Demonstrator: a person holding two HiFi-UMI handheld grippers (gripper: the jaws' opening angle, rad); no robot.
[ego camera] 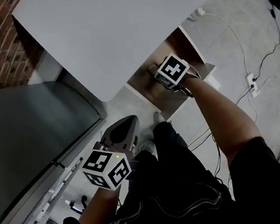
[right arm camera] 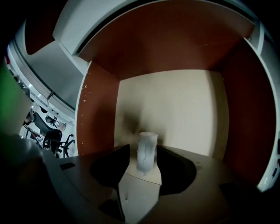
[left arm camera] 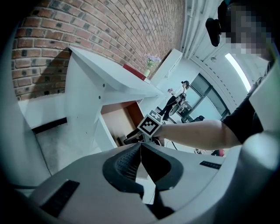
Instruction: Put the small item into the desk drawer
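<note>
The small item [right arm camera: 147, 151] is a pale white, upright roll standing on the light floor of the open desk drawer [right arm camera: 175, 105]. My right gripper [right arm camera: 143, 154] is reached into the drawer with the item between its jaws; a gap shows beside the item on the left, so the jaws stand open around it. In the head view the right gripper [ego camera: 157, 77] sits inside the brown-walled drawer [ego camera: 145, 90] under the white desk top [ego camera: 119, 25], and the item is hidden. My left gripper [ego camera: 130, 121] hangs low over the person's lap, jaws closed together and empty [left arm camera: 141, 146].
A brick wall [left arm camera: 109, 30] stands behind the desk. A dark grey cabinet [ego camera: 26, 133] fills the left. White cables and a power strip [ego camera: 250, 81] lie on the floor at the right. A person [left arm camera: 177, 94] stands far off in the room.
</note>
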